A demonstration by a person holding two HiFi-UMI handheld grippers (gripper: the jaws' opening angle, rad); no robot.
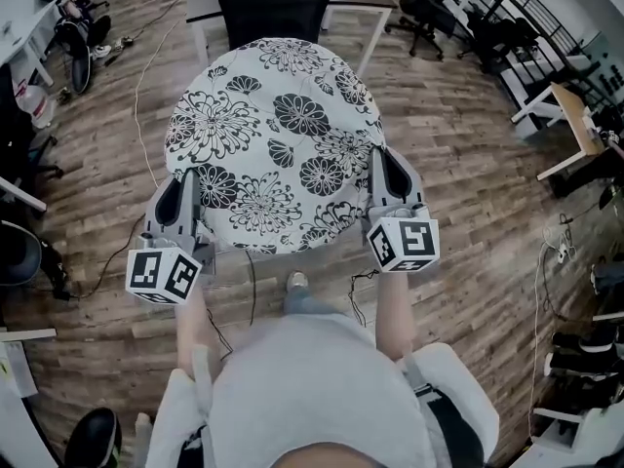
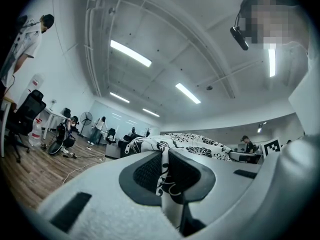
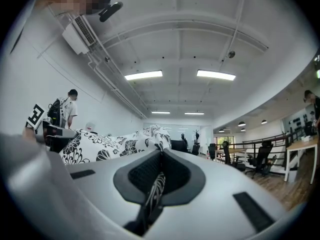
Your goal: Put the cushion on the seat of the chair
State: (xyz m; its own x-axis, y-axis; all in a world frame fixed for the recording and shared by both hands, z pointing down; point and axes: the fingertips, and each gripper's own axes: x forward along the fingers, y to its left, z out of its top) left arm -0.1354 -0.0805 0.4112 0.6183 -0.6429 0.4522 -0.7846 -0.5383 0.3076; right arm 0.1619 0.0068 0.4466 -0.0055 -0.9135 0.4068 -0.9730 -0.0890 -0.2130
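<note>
**Tool state.** The left tool (image 1: 183, 198) is pressed shut on the near-left rim of the cushion (image 1: 278, 149). The left gripper view shows a fold of the printed fabric pinched between its dark pads. The right tool (image 1: 390, 178) is likewise clamped on the near-right rim, with a thin fold of cloth between its pads. Neither tool is spread.

**Position of the cushion.** The cushion hangs in the air between the two tools and extends ahead of them, away from the person. Its far rim reaches toward the chair (image 1: 275, 3), which stands beyond the tool tips. From the head view the cushion covers the seat, so we cannot tell how near it is to the seat.

**Orientation.** The cushion is round and flat, so we find no marked long axis. Its broad printed face points up and lies roughly level. The line between the two grip points runs straight across, from one tool to the other.

**Handling.** We judge the cushion to be soft, light and floppy. The rim folds readily under the pads, and the unsupported far half is likely to droop. We advise gripping the rim at two opposite points, as here, and keeping the tools well apart so that the fabric stays taut. It is not fragile, but thin cloth can slip out of a light pinch.
</note>
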